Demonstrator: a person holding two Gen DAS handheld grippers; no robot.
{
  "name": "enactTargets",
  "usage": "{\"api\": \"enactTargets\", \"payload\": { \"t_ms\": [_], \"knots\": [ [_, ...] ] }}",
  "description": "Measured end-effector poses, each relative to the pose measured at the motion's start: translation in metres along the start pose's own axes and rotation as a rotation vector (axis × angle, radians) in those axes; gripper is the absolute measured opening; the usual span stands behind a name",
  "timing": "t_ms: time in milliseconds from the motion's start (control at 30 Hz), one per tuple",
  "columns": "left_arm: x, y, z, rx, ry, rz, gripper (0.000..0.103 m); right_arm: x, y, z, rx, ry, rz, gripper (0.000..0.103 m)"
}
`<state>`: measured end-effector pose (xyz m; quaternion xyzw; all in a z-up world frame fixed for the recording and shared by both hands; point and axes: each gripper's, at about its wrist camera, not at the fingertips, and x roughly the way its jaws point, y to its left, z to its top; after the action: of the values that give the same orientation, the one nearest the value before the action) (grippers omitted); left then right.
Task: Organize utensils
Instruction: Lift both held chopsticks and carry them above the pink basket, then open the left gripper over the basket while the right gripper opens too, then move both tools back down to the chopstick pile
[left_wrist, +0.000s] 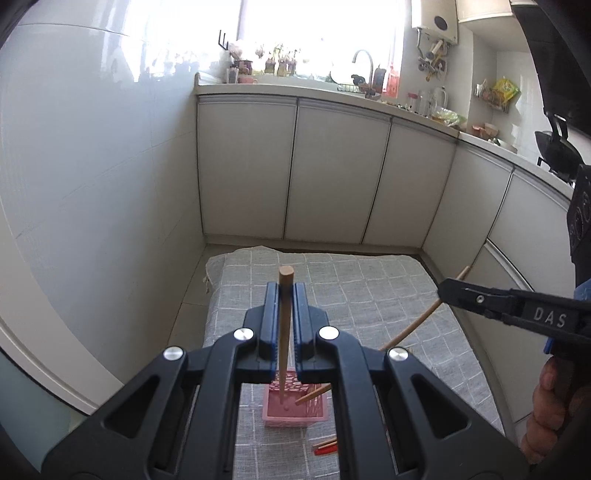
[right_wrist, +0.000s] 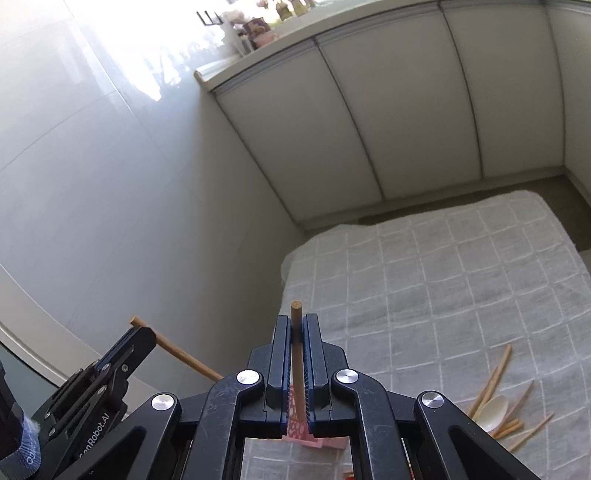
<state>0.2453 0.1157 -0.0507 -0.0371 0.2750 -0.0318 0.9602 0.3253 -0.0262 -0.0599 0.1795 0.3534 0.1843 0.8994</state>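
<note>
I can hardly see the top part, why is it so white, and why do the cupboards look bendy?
Left wrist view: sun through the window washes it out, and the fisheye lens curves the cupboards. Right wrist view: glare whitens the wall.

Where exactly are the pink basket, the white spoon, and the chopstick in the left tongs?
pink basket (left_wrist: 291, 413): left wrist view, front wall.
white spoon (right_wrist: 493, 408): right wrist view, bowl.
chopstick in the left tongs (left_wrist: 286, 275): left wrist view, top end.
</note>
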Motion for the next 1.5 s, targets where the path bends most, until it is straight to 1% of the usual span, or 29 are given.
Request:
{"api": "enactTargets", "payload": {
  "t_ms": [133,200,267,333,400,500,533,567,600,700,733,800,833,900,967,1033,1067,1100,1133,1167,1233,1267,1333,1500],
  "knots": [
    [0.016,-0.012,-0.006,0.067,0.032,-0.01,0.008,0.03,-0.004,-0.01,0.018,0.057,-0.008,0.005],
    [0.025,-0.018,-0.009,0.105,0.065,0.004,0.008,0.042,-0.008,-0.014,0.026,0.086,-0.008,0.005],
    [0.033,-0.021,-0.012,0.122,0.087,0.004,0.008,0.05,-0.01,-0.016,0.034,0.107,-0.013,0.005],
    [0.04,-0.022,-0.014,0.109,0.109,-0.014,0.008,0.059,-0.015,-0.019,0.047,0.126,-0.016,0.005],
    [0.043,-0.018,-0.014,0.072,0.121,-0.054,0.008,0.065,-0.019,-0.02,0.062,0.141,-0.012,0.005],
    [0.046,-0.012,-0.013,0.019,0.124,-0.098,0.008,0.069,-0.025,-0.023,0.084,0.155,0.0,0.006],
    [0.046,-0.01,-0.013,0.001,0.123,-0.116,0.008,0.07,-0.026,-0.023,0.091,0.157,0.006,0.006],
    [0.046,-0.009,-0.013,-0.015,0.12,-0.128,0.008,0.07,-0.028,-0.023,0.099,0.156,0.017,0.009],
    [0.045,-0.009,-0.013,-0.028,0.118,-0.138,0.008,0.069,-0.03,-0.024,0.109,0.155,0.029,0.009],
    [0.042,-0.006,-0.013,-0.068,0.109,-0.193,0.018,0.066,-0.034,-0.022,0.129,0.148,0.05,0.011],
    [0.042,-0.005,-0.013,-0.08,0.111,-0.199,0.02,0.066,-0.036,-0.023,0.132,0.149,0.053,0.011],
    [0.042,-0.006,-0.014,-0.088,0.116,-0.192,0.021,0.061,-0.037,-0.021,0.136,0.149,0.062,0.014],
    [0.043,-0.006,-0.013,-0.091,0.118,-0.183,0.024,0.059,-0.038,-0.021,0.137,0.146,0.065,0.016],
    [0.043,-0.005,-0.013,-0.099,0.124,-0.177,0.027,0.053,-0.039,-0.02,0.136,0.14,0.066,0.023],
    [0.044,-0.003,-0.013,-0.108,0.128,-0.174,0.028,0.047,-0.04,-0.019,0.131,0.135,0.066,0.024],
    [0.042,-0.003,-0.013,-0.107,0.134,-0.163,0.033,0.04,-0.042,-0.018,0.127,0.133,0.066,0.025],
    [0.041,-0.003,-0.014,-0.107,0.138,-0.157,0.035,0.035,-0.044,-0.018,0.124,0.131,0.065,0.029],
    [0.039,-0.003,-0.014,-0.109,0.143,-0.151,0.04,0.03,-0.047,-0.019,0.121,0.131,0.059,0.033],
    [0.037,-0.003,-0.015,-0.113,0.148,-0.148,0.044,0.025,-0.05,-0.019,0.116,0.129,0.049,0.036],
    [0.035,-0.004,-0.016,-0.115,0.152,-0.147,0.047,0.019,-0.054,-0.02,0.113,0.127,0.038,0.04],
    [0.032,-0.007,-0.018,-0.113,0.164,-0.142,0.058,0.008,-0.064,-0.022,0.111,0.127,0.007,0.047],
    [0.03,-0.009,-0.019,-0.107,0.169,-0.142,0.06,0.002,-0.07,-0.024,0.112,0.13,-0.015,0.05],
    [0.028,-0.016,-0.023,-0.085,0.192,-0.139,0.068,-0.009,-0.083,-0.029,0.119,0.138,-0.062,0.056],
    [0.028,-0.036,-0.032,-0.046,0.259,-0.146,0.08,-0.028,-0.117,-0.045,0.146,0.162,-0.145,0.069]
  ]
}}
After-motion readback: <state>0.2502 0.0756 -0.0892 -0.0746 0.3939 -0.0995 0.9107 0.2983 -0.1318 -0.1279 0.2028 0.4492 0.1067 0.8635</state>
